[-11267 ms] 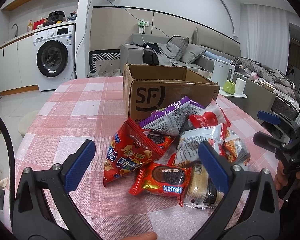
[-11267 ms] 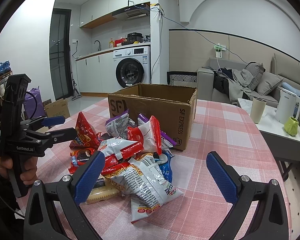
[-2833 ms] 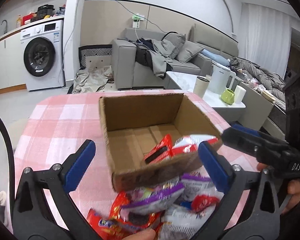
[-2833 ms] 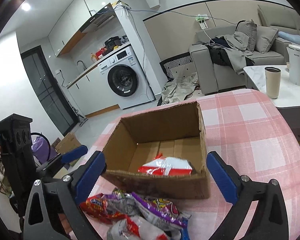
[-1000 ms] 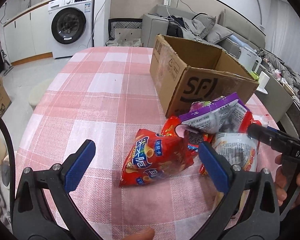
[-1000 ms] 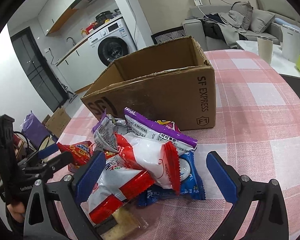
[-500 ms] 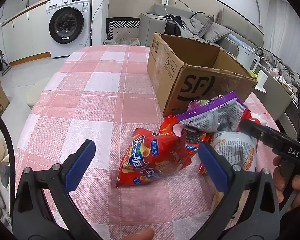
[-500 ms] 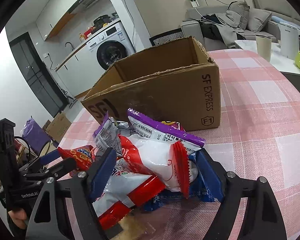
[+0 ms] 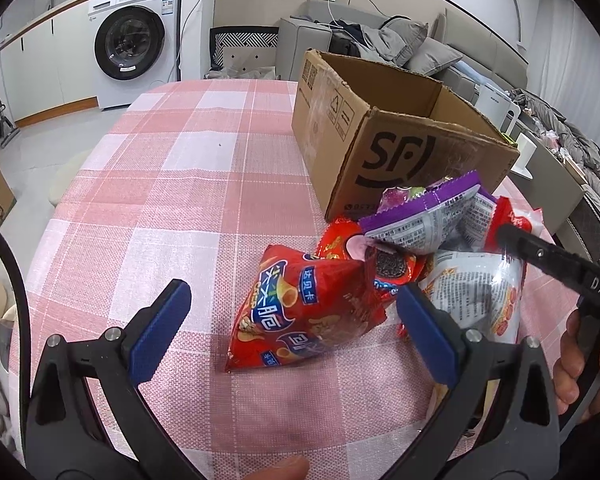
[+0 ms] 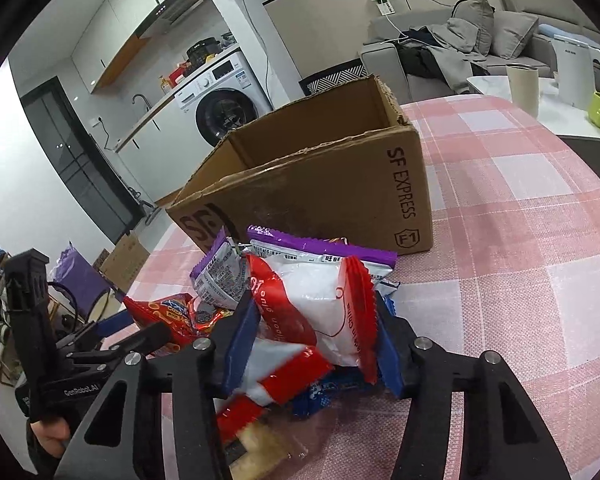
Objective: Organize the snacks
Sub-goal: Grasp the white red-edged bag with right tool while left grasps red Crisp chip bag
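Observation:
A pile of snack bags lies on the pink checked tablecloth [image 9: 180,200] in front of an open cardboard box [image 10: 320,188]. My right gripper [image 10: 314,312] is closing, and its blue pads press both sides of a white and red snack bag [image 10: 308,288] on top of the pile. A purple-edged bag [image 10: 320,250] lies just behind it. My left gripper [image 9: 292,294] stands open, low over the table. A red chips bag [image 9: 320,320] lies between and just beyond its fingers, untouched. Beside that bag are a red cookie packet [image 9: 388,268] and a white and orange bag [image 9: 480,292].
The box [image 9: 400,152] stands at the back right of the table. Bare cloth stretches left of the pile. A low white side table with a cup [image 10: 522,84], a kettle and a green mug stands beyond the table's right edge. A washing machine [image 9: 130,44] and a sofa are farther back.
The right gripper's jaws have come in from wide apart onto the white and red bag. The left gripper has stayed open and almost still.

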